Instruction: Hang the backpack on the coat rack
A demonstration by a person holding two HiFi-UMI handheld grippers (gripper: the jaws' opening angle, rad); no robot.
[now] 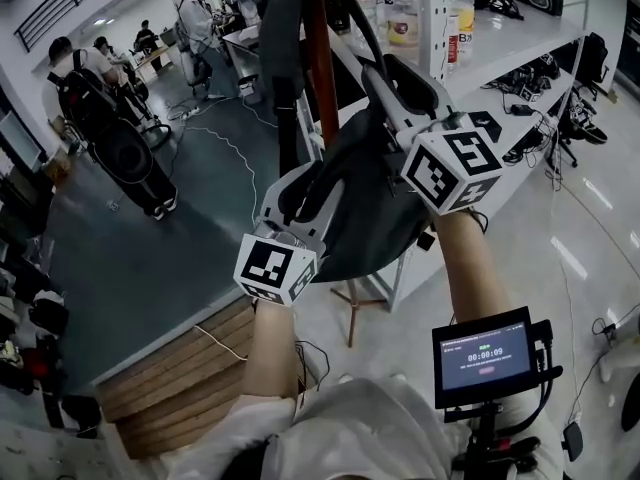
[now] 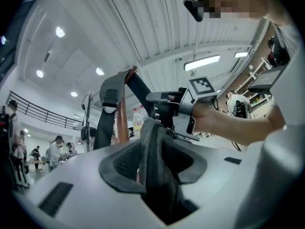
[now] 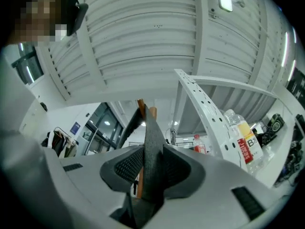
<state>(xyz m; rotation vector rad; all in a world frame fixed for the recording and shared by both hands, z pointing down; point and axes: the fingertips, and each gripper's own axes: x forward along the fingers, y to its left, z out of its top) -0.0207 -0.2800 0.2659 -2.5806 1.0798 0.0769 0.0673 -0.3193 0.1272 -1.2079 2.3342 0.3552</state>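
The right gripper (image 1: 388, 76) clamps a shoulder strap (image 3: 152, 147) by the coat rack pole (image 1: 320, 63). The left gripper (image 1: 303, 188) pinches a fold of the backpack (image 1: 375, 223).

"How are the arms?"

"The left forearm (image 1: 272, 353) and right forearm (image 1: 475, 268) are both bare and reach forward side by side."

"And the grippers?"

"The left gripper (image 2: 153, 163) tilts slightly up, jaws wide on a thick fold of backpack (image 1: 370, 208). The right gripper (image 3: 151, 168) points up more steeply, jaws pinching a strap (image 3: 152, 142)."
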